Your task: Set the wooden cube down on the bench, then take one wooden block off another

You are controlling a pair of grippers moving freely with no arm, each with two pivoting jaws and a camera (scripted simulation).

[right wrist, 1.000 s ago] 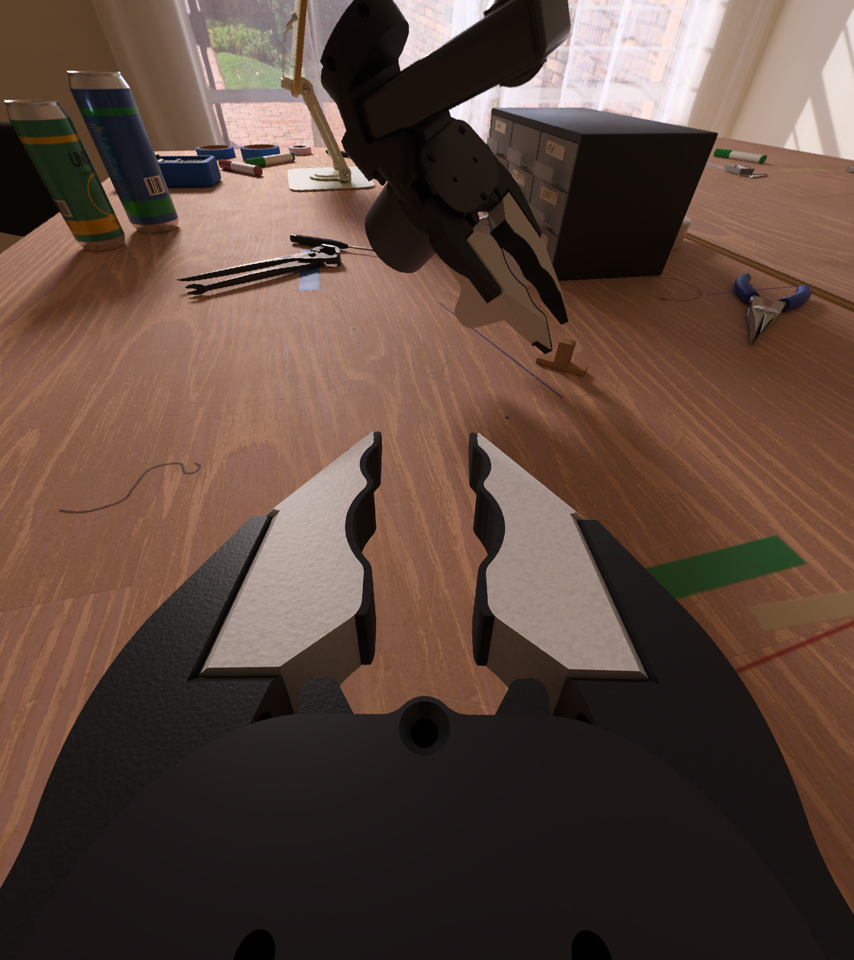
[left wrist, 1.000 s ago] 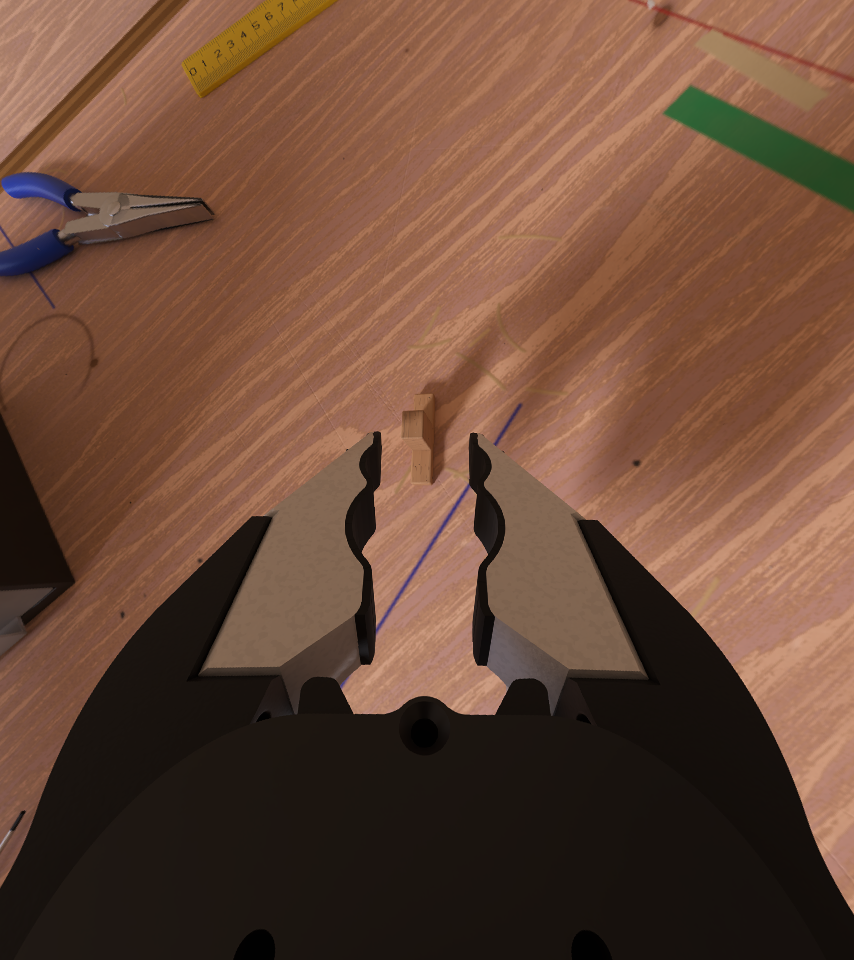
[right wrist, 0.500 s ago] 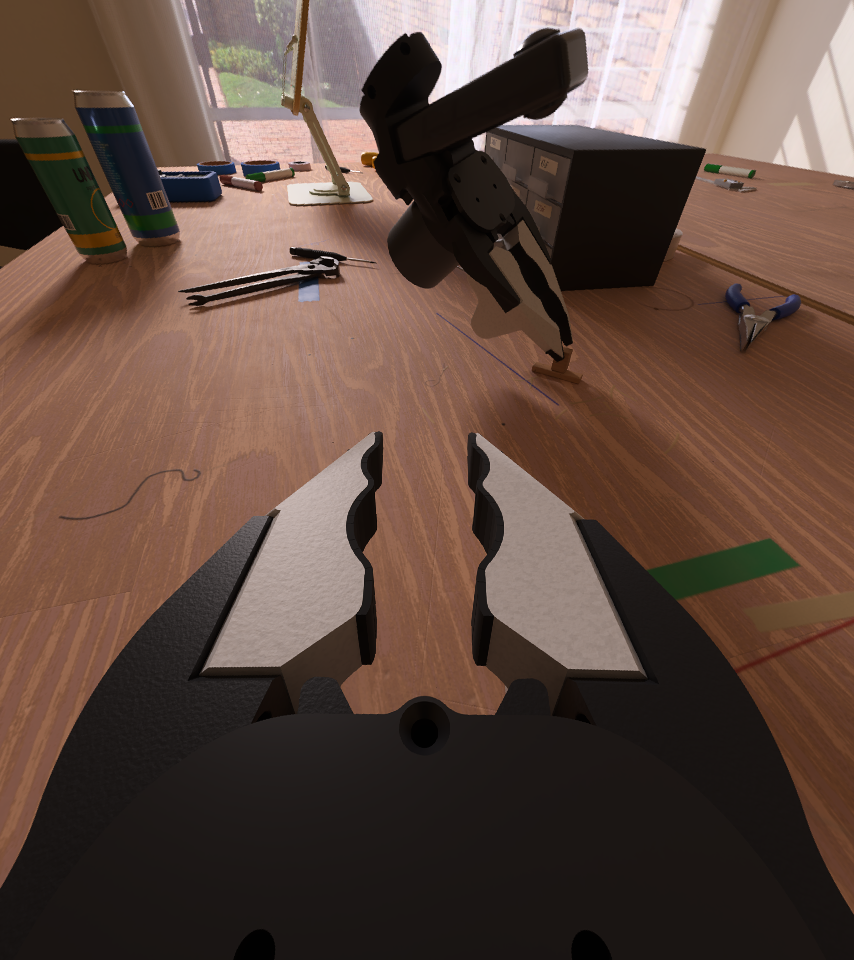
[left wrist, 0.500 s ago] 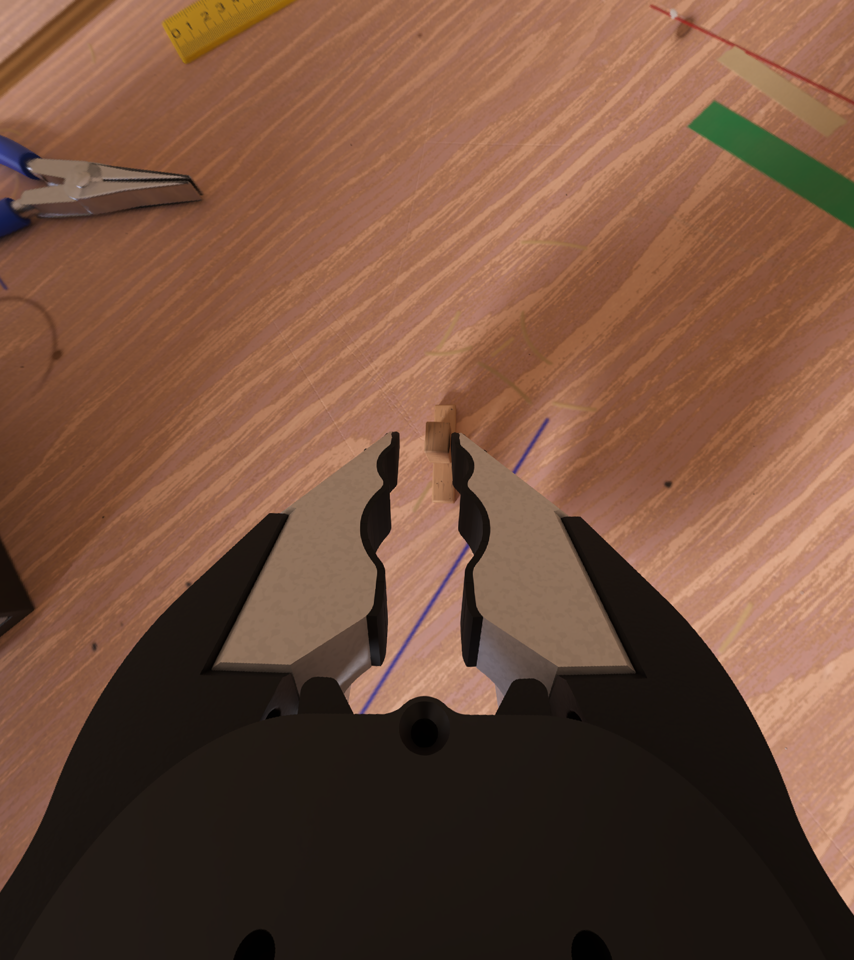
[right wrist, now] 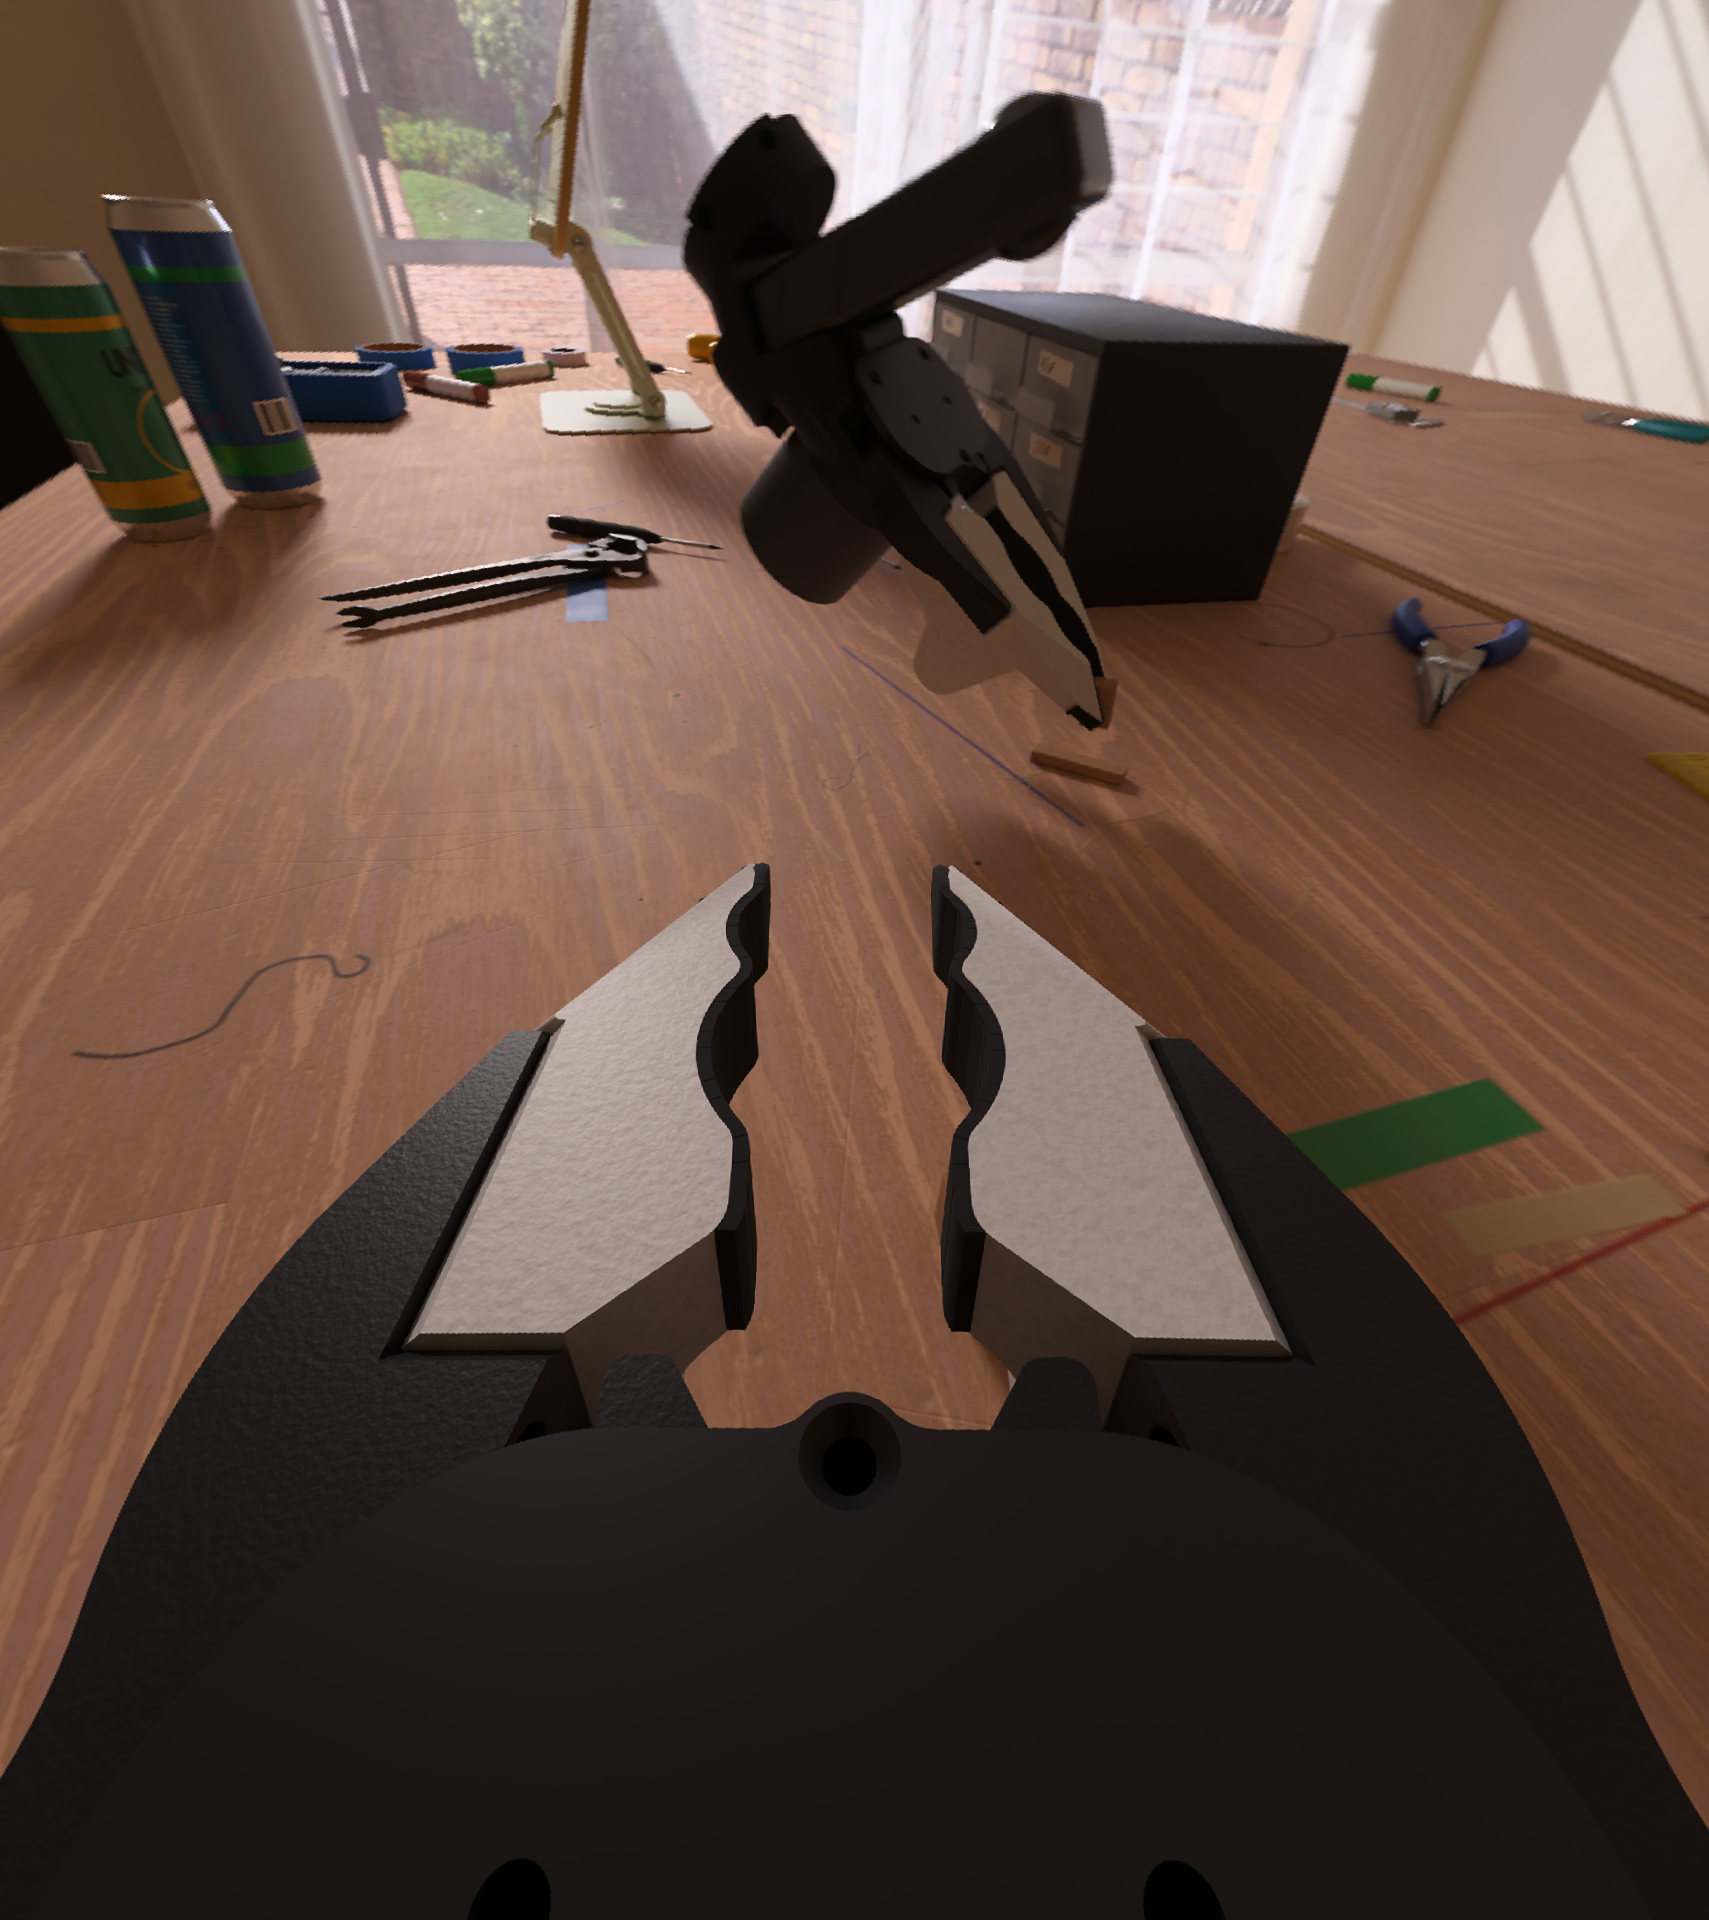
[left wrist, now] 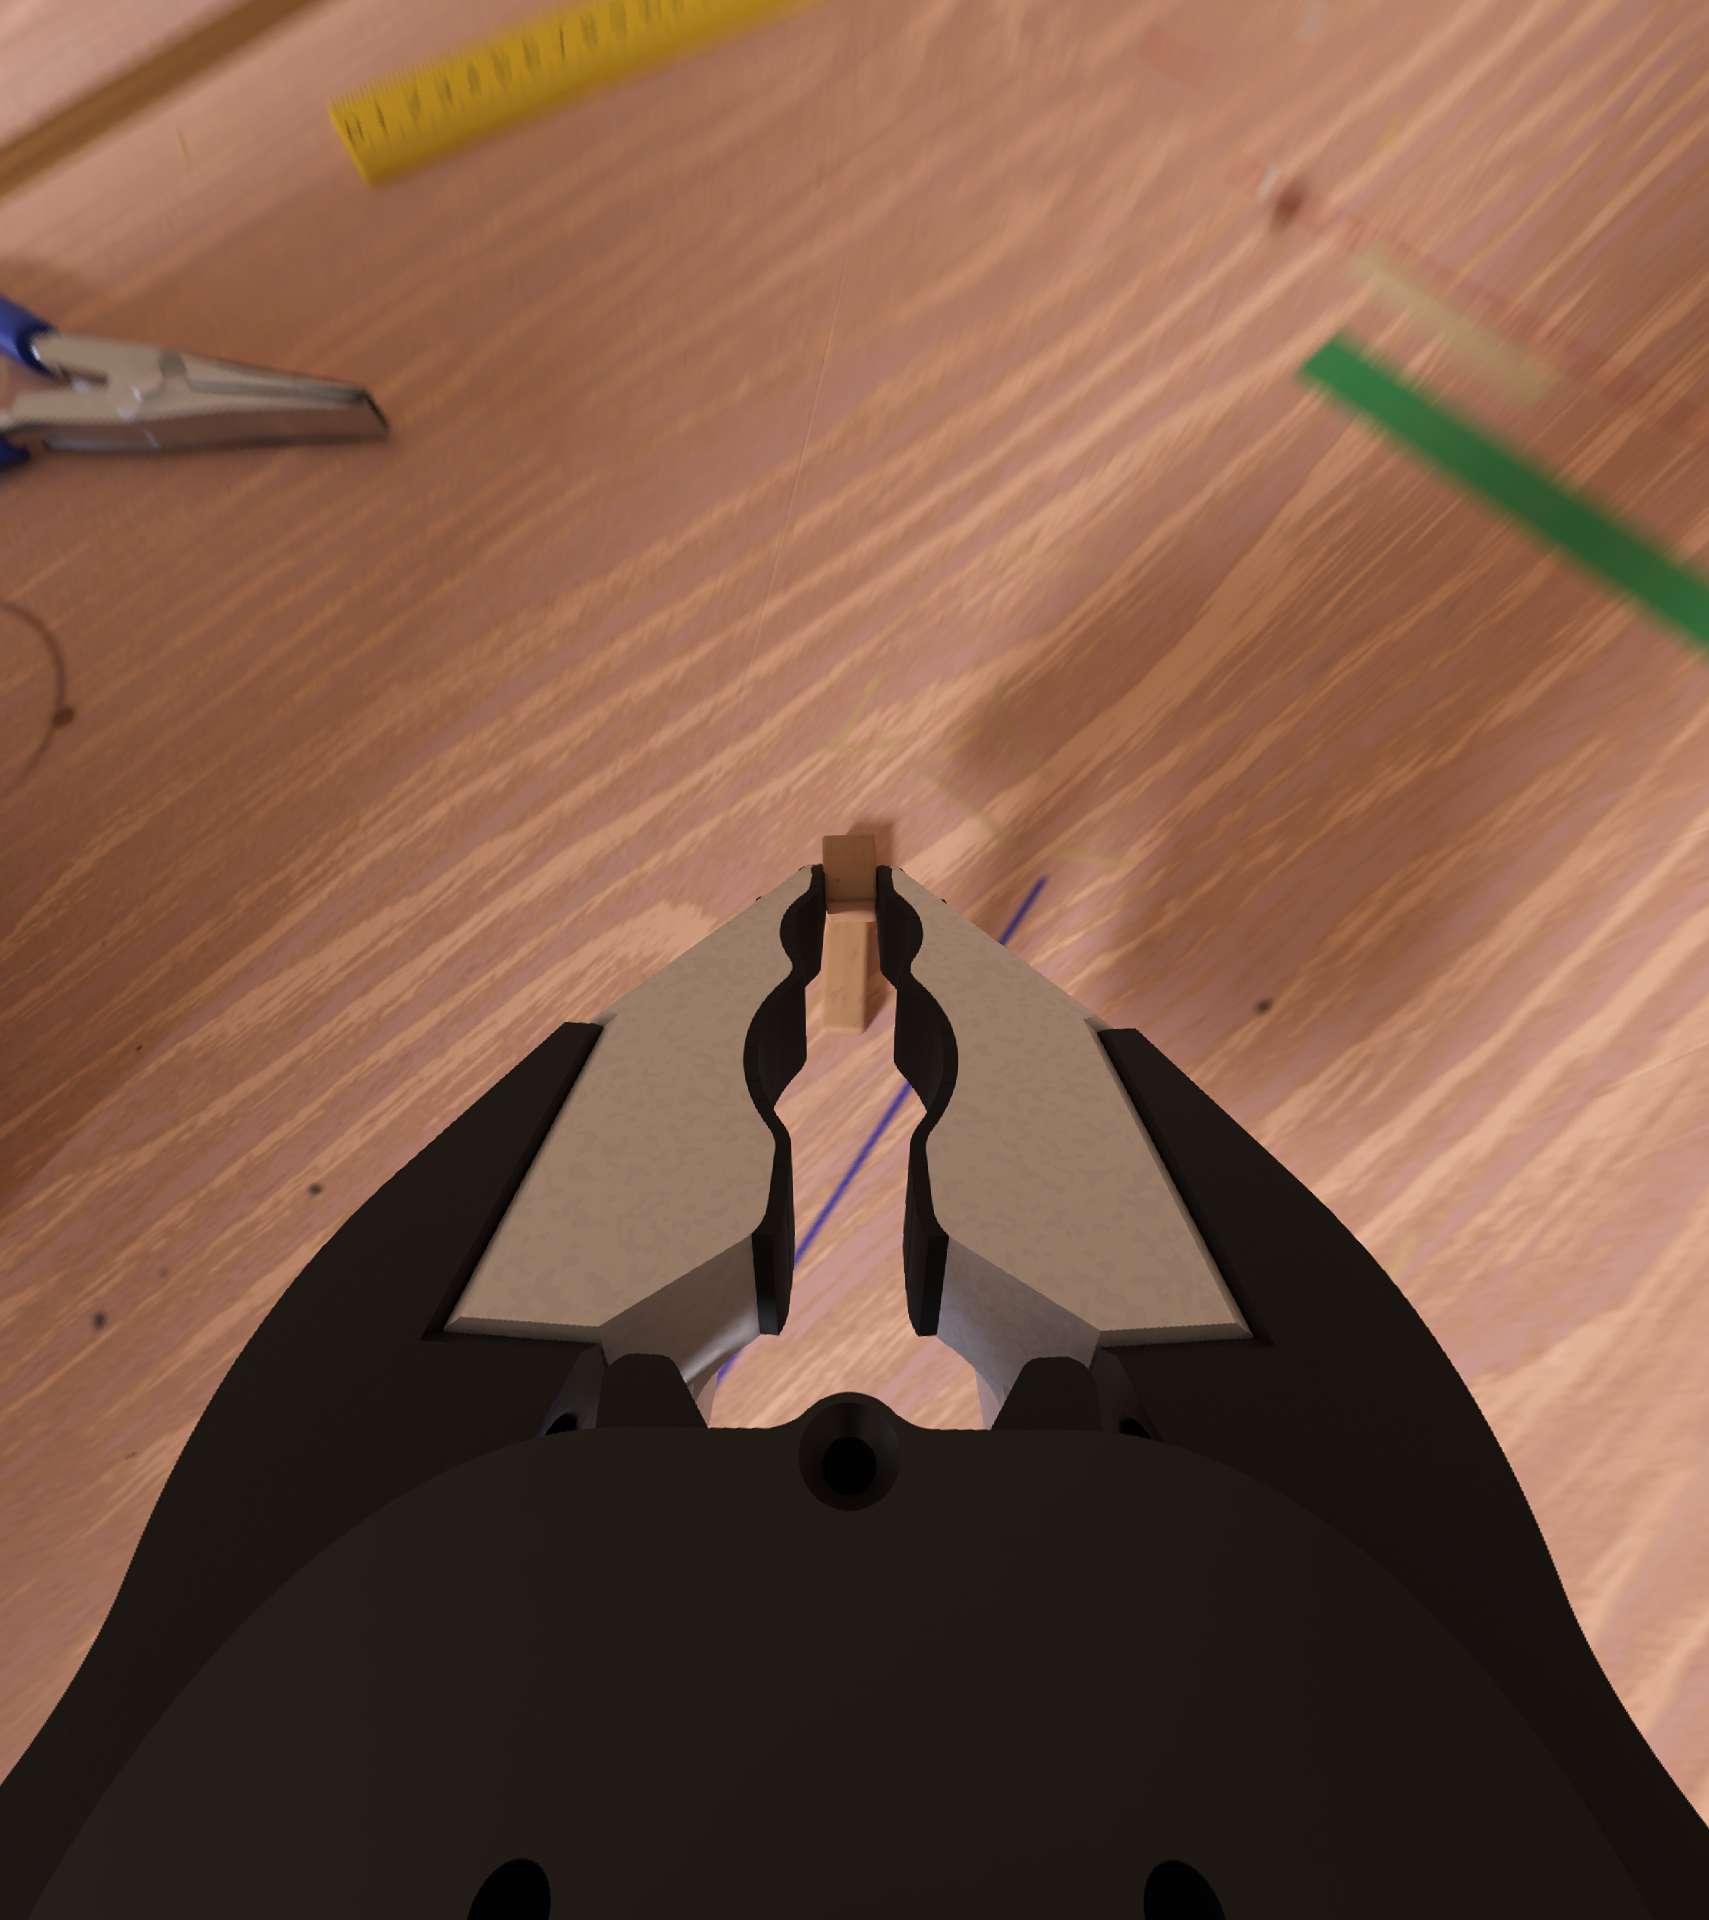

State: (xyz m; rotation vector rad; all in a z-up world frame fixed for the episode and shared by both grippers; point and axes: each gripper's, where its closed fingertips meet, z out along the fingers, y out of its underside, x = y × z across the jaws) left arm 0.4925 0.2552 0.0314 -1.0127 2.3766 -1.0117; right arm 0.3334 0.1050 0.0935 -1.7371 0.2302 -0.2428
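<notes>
- Small light-wood cube (left wrist: 850, 868): pinched at the very tips of the left gripper (left wrist: 848, 883), seen at the centre of the left wrist view. The right wrist view shows the cube (right wrist: 1105, 694) raised clear of the bench, with a visible gap beneath it.
- Flat rectangular wooden block (right wrist: 1078, 768): lying flat on the brown wood-grain bench (right wrist: 517, 831), just below the lifted cube and not touching it. In the left wrist view the block (left wrist: 846, 975) shows between the fingers, at 6 o'clock from the cube.
- Left gripper: jaws nearly together, clamped on the cube; body tilted steeply downward in the right wrist view (right wrist: 1089, 707).
- Right gripper (right wrist: 850, 883): jaws apart, nothing between them; held low over the bench, well apart from the block, which lies at 1 o'clock from its tips.
- Blue-handled steel pliers (left wrist: 102, 390): on the bench at 10 o'clock from the cube, well apart.
- Yellow ruler (left wrist: 559, 88): at 11 o'clock, near the frame's upper edge, blurred.
- Green tape strip (left wrist: 1541, 509): stuck flat on the bench at 2 o'clock, blurred.
- Black drawer cabinet (right wrist: 1172, 447): standing behind the left gripper in the right wrist view.
- Two tall printed cans (right wrist: 154, 374): upright side by side at 10 o'clock, far corner of the bench.
</notes>
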